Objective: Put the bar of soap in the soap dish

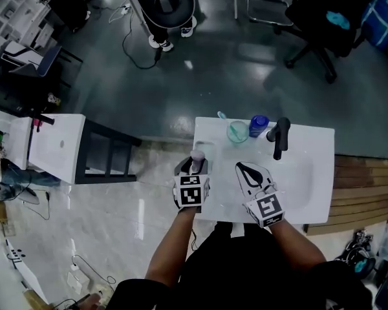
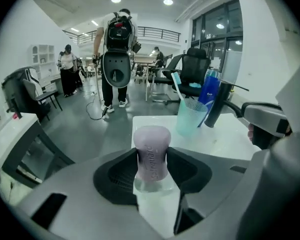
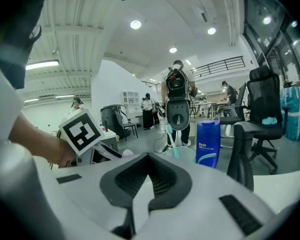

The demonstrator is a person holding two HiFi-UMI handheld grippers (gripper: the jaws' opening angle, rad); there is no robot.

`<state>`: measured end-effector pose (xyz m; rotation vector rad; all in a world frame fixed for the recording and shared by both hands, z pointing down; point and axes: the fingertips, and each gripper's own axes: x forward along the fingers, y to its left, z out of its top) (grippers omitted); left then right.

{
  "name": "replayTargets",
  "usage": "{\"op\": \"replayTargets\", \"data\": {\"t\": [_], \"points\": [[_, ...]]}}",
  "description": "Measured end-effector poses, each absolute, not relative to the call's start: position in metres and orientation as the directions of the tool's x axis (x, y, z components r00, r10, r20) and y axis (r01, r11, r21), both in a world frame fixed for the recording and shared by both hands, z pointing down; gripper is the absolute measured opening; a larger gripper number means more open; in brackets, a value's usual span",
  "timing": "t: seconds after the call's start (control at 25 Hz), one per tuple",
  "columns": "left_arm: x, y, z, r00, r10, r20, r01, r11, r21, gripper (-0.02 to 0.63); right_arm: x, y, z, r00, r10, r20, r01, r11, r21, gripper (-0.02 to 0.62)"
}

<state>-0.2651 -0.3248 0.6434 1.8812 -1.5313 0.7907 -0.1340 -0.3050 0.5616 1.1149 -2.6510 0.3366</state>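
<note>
A cup and blue bottle are crowding the counter just left of the faucet; the basin in front of the faucet is lying open.

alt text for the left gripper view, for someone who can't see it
A pale lilac bar of soap stands upright, clamped between the left gripper's dark jaws above a white sink counter. Behind it are a teal cup with a toothbrush, a blue bottle and a black faucet; people stand in an office beyond.

Bright ceiling lights glare on the floor; gripper views bulge, dark-cornered.
</note>
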Motion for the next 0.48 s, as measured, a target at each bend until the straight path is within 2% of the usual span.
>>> {"op": "replayTargets", "data": {"t": [0.24, 0.48], "points": [[-0.256, -0.334, 0.667, 0.132, -0.503, 0.854, -0.981, -0.187, 0.042, 0.198, -0.125, -0.307, 0.568, -0.688, -0.652, 0.317, -0.712, 0.69, -0.126, 0.015], [-0.254, -0.342, 0.681, 0.087, -0.453, 0.887, -0.985, -0.17, 0.01, 0.196, -0.121, -0.305, 0.568, -0.702, -0.641, 0.309, -0.7, 0.701, -0.135, 0.015]]}}
